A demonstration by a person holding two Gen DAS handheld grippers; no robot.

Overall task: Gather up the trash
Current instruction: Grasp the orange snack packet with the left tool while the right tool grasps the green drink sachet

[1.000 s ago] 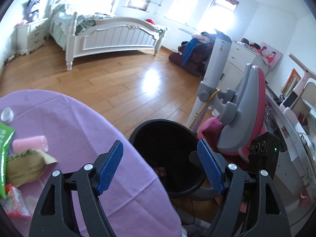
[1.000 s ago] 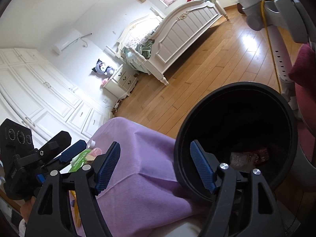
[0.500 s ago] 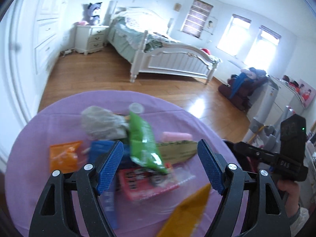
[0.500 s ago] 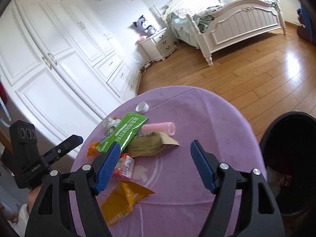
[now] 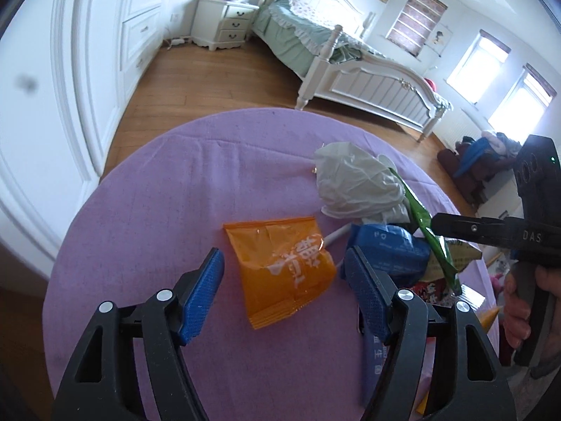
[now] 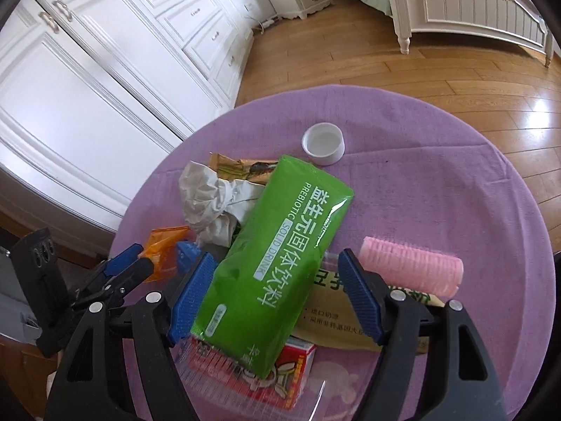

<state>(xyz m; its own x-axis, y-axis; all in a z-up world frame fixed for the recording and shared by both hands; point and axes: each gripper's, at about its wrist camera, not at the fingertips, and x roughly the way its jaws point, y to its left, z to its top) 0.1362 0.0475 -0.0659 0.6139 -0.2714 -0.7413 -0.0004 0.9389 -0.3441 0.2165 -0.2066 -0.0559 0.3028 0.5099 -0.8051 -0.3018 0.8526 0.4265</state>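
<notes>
Trash lies heaped on a round table with a purple cloth (image 5: pixel 168 196). My left gripper (image 5: pixel 284 294) is open, its jaws either side of an orange snack wrapper (image 5: pixel 280 266). Beside it lie a blue packet (image 5: pixel 389 249) and a crumpled white bag (image 5: pixel 354 186). My right gripper (image 6: pixel 277 298) is open over a green drink pouch (image 6: pixel 280 263), just above it. A pink hair roller (image 6: pixel 410 270), a white cap (image 6: pixel 324 142), a tan packet (image 6: pixel 336 312) and a red box (image 6: pixel 277 375) lie around the pouch.
White wardrobe doors (image 6: pixel 87 80) stand close behind the table. A white bed (image 5: pixel 350 66) and nightstand (image 5: pixel 224 21) stand across the wooden floor (image 6: pixel 350 63). The right gripper's body (image 5: pixel 519 235) shows at the right edge of the left wrist view.
Both grippers swung from the black bin back over the table and came down close to the trash. The left one now brackets the orange wrapper, the right one the green pouch.
</notes>
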